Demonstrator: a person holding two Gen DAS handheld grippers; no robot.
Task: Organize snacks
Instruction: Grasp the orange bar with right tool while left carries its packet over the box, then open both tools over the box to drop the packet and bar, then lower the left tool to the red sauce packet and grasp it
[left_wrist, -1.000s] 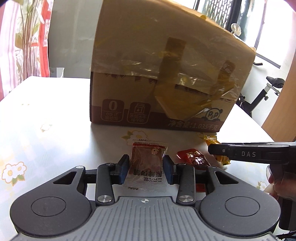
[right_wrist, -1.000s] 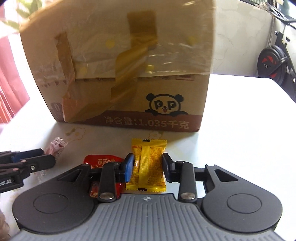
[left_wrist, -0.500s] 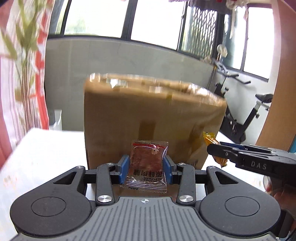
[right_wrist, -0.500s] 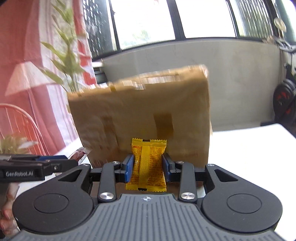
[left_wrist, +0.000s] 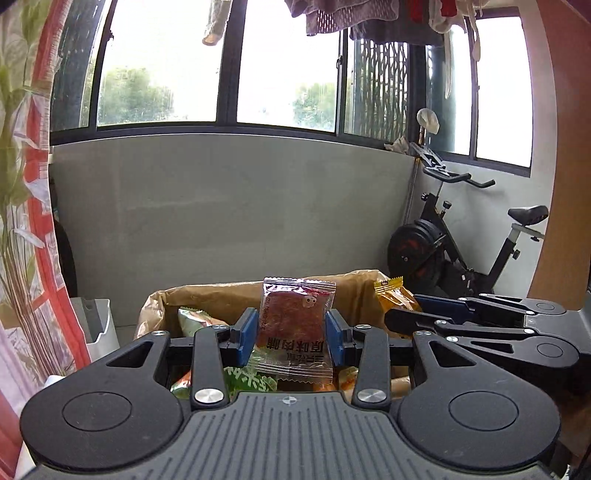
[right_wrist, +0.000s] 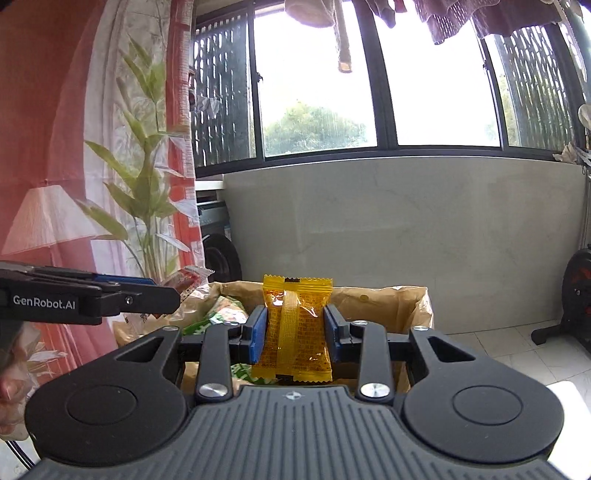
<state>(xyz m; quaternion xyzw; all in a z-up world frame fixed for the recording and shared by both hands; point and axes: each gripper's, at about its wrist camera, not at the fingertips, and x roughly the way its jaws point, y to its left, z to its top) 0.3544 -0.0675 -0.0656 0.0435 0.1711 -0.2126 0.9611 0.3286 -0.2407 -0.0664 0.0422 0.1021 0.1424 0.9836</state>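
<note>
My left gripper (left_wrist: 291, 334) is shut on a clear packet of brown dried meat (left_wrist: 295, 325), held upright over the near rim of the open cardboard box (left_wrist: 207, 291). Inside the box lie several green and orange snack packets (left_wrist: 192, 317). To the right in the left wrist view, the right gripper (left_wrist: 402, 317) holds a yellow packet (left_wrist: 393, 299) at about the same height. My right gripper (right_wrist: 295, 328) is shut on that yellow snack packet (right_wrist: 295, 325), above the same box (right_wrist: 388, 299). At the left of the right wrist view, the left gripper (right_wrist: 173, 293) shows with its packet (right_wrist: 188, 278).
A grey wall and windows stand behind the box. An exercise bike (left_wrist: 472, 243) is at the right, a red patterned curtain (left_wrist: 33, 184) at the left, a white bin (left_wrist: 99, 325) below it. A plant (right_wrist: 147, 184) rises left of the box.
Both grippers rose with their packets from the table in front of the box to above its open top. The box's inside with its snacks has come into view.
</note>
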